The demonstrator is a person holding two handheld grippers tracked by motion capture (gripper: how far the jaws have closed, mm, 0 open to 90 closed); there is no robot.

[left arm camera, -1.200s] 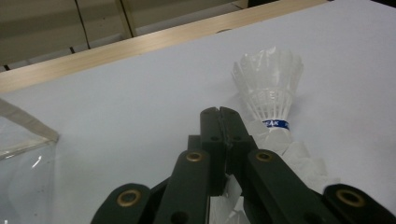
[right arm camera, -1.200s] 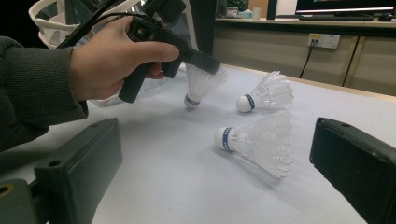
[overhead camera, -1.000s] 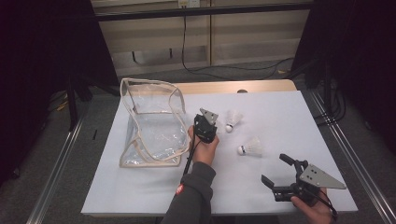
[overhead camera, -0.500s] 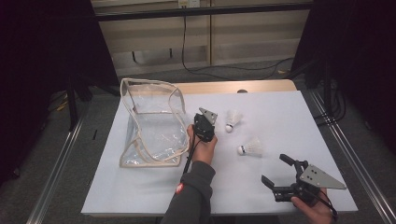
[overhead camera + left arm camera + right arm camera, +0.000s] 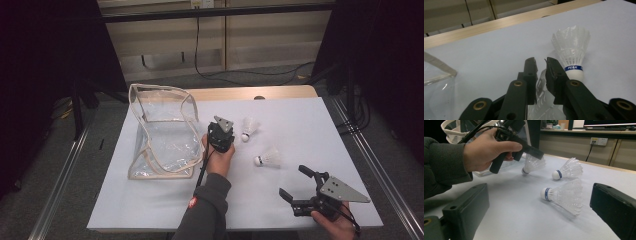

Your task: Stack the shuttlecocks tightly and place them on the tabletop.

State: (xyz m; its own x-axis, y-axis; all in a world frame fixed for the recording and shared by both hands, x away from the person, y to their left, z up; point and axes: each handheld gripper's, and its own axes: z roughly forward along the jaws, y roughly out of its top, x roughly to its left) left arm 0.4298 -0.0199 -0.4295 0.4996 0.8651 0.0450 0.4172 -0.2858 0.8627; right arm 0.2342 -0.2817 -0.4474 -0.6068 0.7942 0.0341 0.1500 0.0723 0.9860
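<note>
Shuttlecocks, three of them, white and feathery-skirted plastic with blue-banded cork heads, lie on the pale grey worktop (image 5: 150, 210). In the high view the left hand-held gripper (image 5: 220, 136) sits at the centre of the frame, gripped by a hand (image 5: 218, 159) in a dark sleeve, with a clear plastic pouch with beige edging (image 5: 160, 132) just to its left. In the left gripper view its two black jaws rise from the bottom edge with a narrow gap; they have just been opening a little. Between them, low in the frame, lies the translucent skirt of the first shuttlecock (image 5: 541, 102); whether the pads press on it cannot be told. The right gripper view shows this same shuttlecock (image 5: 532, 164) right beneath the left gripper's tip, upper centre of the frame, its head touching the worktop.

The second shuttlecock (image 5: 572, 53) stands just right of the jaws in the left gripper view, head down toward the camera; in the high view it lies right of the left gripper (image 5: 249, 128).

The third shuttlecock (image 5: 267, 158) lies lower right of centre in the high view, between the two grippers and apart from both.

The right hand-held gripper (image 5: 301, 187), with its grey three-cornered plate, rests in the lower right of the high view, jaws spread wide and holding nothing. In its own view the third shuttlecock (image 5: 564, 195) lies on its side ahead of the parted jaws.
</note>
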